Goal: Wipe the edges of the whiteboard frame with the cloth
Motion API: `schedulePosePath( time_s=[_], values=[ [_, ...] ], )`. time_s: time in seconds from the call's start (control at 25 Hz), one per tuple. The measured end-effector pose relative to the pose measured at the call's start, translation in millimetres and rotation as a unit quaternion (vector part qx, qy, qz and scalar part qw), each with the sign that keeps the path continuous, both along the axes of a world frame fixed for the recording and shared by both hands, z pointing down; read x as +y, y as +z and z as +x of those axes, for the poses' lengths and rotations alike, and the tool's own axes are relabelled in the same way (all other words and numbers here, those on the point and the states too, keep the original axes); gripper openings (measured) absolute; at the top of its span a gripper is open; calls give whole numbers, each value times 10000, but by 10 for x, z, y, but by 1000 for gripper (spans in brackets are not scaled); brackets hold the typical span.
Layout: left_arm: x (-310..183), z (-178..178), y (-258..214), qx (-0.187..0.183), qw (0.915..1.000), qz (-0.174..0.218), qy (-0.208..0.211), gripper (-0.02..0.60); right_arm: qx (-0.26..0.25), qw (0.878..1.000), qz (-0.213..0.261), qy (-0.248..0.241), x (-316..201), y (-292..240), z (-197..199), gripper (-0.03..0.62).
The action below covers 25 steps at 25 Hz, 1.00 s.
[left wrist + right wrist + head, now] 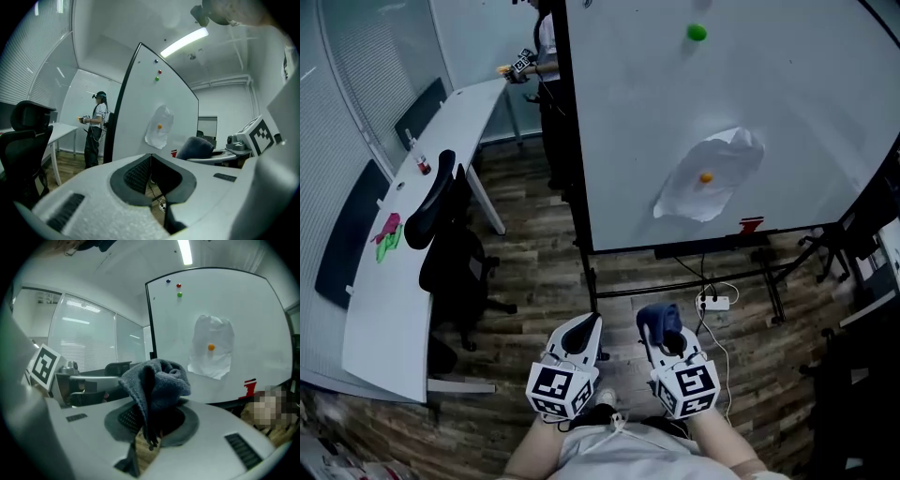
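Observation:
A large whiteboard (722, 112) on a black wheeled stand fills the upper right of the head view, its dark frame edge (574, 141) running down the left side. A sheet of paper (710, 175) hangs on it under an orange magnet. My right gripper (661, 330) is shut on a blue-grey cloth (660, 320), held low in front of the board; the cloth (157, 385) bunches up between the jaws in the right gripper view. My left gripper (581, 333) is beside it, shut and empty, and its pads (151, 176) meet. Both grippers are well short of the board.
A long white desk (412, 216) with a black office chair (450, 239) runs along the left wall. A power strip with cables (713, 302) lies on the wood floor under the board. Another person (96, 126) stands at the far end of the desk.

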<state>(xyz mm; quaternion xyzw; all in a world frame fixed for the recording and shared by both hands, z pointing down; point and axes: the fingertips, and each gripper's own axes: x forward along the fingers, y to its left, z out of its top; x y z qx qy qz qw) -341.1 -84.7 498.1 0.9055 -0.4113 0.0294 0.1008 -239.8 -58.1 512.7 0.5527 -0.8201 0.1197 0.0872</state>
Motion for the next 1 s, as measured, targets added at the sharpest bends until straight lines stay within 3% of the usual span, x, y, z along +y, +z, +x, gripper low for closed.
schedulePosePath(
  time_s=[0.28,0.44,0.64,0.8,1.0],
  values=[
    [-590,-470,168,70,9998,-162,-128,18,-156,9984,-520,-167,-753,312,-447,69],
    [-864,-631,271,91,9992,-206,-331,18,-8,9976,-587,-362,-1188,462,-587,69],
    [-1181,-725,551,207,9972,-372,-621,18,327,9940,-764,-705,-1652,873,-739,69],
    [-1316,-720,758,463,9959,-524,-578,18,437,9903,-967,-892,-1943,1241,-855,69],
    [-1455,-709,1018,255,9958,-528,-706,18,639,9882,-1089,-872,-2243,1656,-845,69]
  ],
)
